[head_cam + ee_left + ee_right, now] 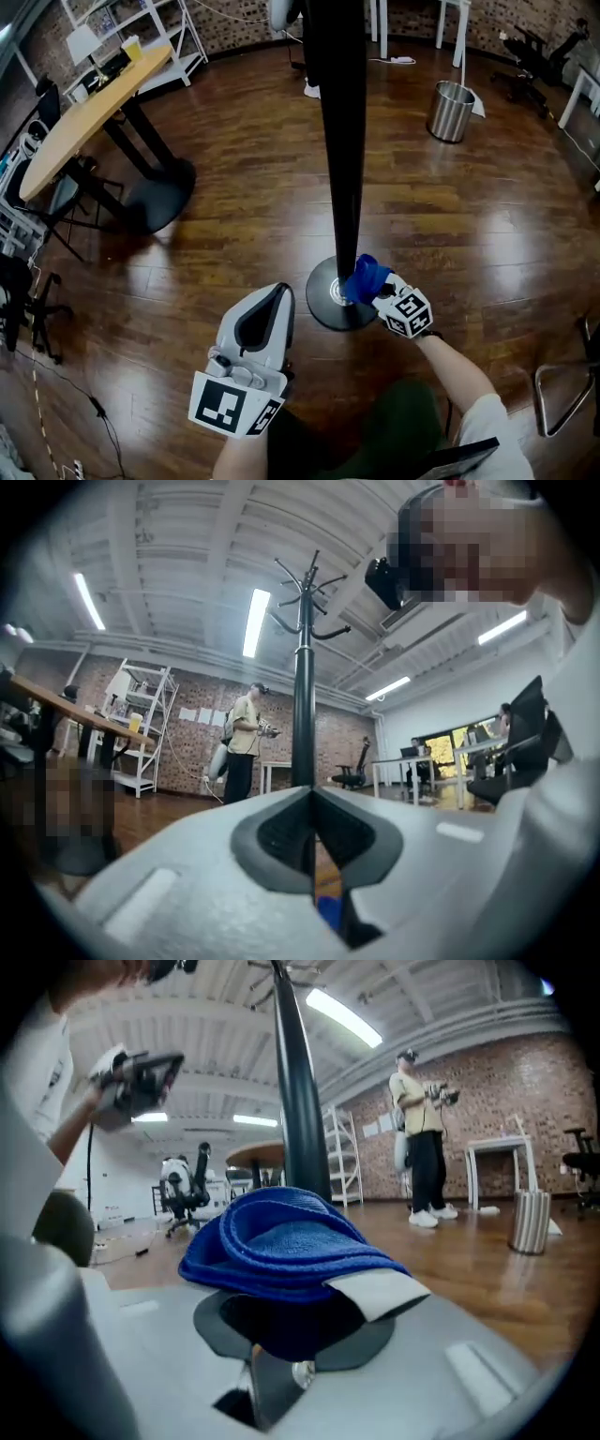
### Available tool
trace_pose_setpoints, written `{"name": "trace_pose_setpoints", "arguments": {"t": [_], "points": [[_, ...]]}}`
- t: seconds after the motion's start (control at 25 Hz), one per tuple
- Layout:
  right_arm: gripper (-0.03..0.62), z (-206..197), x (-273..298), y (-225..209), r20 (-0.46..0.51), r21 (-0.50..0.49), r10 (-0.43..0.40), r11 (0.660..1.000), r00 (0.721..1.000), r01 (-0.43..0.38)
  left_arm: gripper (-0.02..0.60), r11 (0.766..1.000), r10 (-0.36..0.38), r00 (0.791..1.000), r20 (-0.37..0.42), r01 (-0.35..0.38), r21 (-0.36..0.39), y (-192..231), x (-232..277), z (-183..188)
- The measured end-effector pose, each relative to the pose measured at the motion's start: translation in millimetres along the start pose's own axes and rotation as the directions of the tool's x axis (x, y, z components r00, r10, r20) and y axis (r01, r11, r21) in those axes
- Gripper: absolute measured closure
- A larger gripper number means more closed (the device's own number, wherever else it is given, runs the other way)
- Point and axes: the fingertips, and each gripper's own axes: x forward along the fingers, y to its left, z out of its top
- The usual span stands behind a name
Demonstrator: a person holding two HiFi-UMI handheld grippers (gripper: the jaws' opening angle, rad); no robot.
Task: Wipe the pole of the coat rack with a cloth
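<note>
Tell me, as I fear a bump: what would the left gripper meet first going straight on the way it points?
Probably the coat rack's pole, standing dead ahead of the left gripper and its shut tongs; nothing shows between them, though depth is unclear.

Pole (339,141): black, smooth, upright; runs from the top centre of the head view down to lower centre
Base (323,298): dark round disc, flat on the floor (234,169), at the pole's lower end
Hooks (305,592): curved black arms at the pole's top, upper centre of the left gripper view
Cloth (366,277): blue, folded in loose layers, white tag (375,1290) at one edge; clamped between the right gripper's (375,289) jaws, against the pole's foot just above the base
</note>
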Motion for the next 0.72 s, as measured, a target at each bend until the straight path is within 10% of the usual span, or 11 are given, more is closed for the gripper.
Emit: {"name": "trace_pose_setpoints", "arguments": {"t": [0.2,0.32,0.48,0.72], "points": [[0.49,-165,42,-3,-0.231,0.111,-0.035,0.992,0.972,0.062,0.58,1.0,0.019,1.0,0.008,-0.019,0.021,3,-14,-17],[0.49,-161,54,-2,-0.229,0.101,-0.045,0.992,0.972,0.07,0.581,0.999,0.031,1.0,-0.005,-0.031,0.018,18,-17,-26],[0.49,53,7,72,0.031,-0.017,0.074,0.997,0.997,-0.074,0.581,0.999,0.052,0.999,0.012,-0.052,-0.017,32,-24,-13],[0.49,461,-83,152,0.32,-0.321,0.184,0.944,0.929,-0.077,0.581,0.999,0.053,0.994,0.094,-0.051,-0.016,30,-10,32]]}}
